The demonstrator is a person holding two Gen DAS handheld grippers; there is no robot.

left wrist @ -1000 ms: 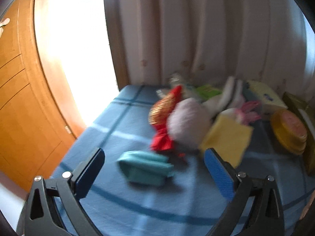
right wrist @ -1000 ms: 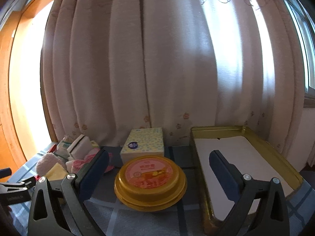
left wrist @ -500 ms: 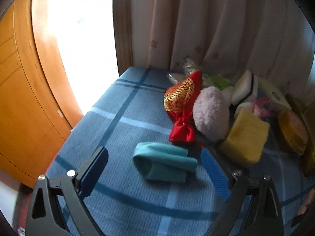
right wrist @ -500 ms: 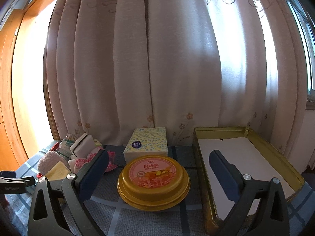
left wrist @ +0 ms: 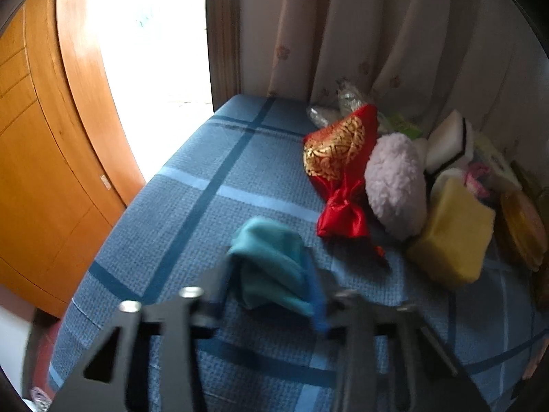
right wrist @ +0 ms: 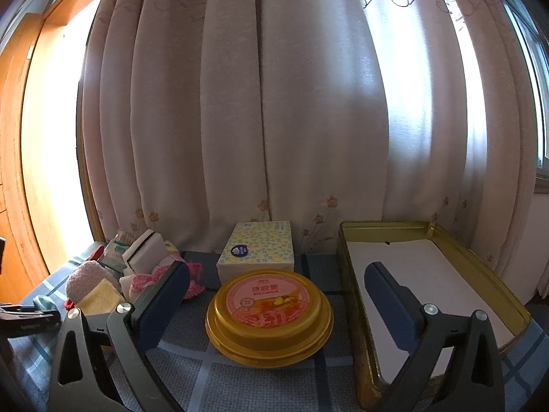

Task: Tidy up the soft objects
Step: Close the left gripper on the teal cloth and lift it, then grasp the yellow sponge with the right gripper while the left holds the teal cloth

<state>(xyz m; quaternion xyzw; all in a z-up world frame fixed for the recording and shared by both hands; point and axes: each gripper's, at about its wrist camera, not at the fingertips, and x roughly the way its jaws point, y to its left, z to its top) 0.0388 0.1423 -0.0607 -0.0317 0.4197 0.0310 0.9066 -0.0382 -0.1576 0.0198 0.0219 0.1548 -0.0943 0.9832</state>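
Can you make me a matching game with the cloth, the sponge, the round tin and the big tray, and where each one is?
Things:
1. teal cloth
2. yellow sponge
3. round gold tin
4. big gold tray

Places:
A. in front of the tissue box
B. by the curtain, white sheet inside
C. pinched in the left tool
D. beside the fluffy pink ball

Pairs: 1-C, 2-D, 3-A, 4-B

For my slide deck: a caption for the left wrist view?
Left hand-held gripper closing on teal cloth lying on blue plaid cover.
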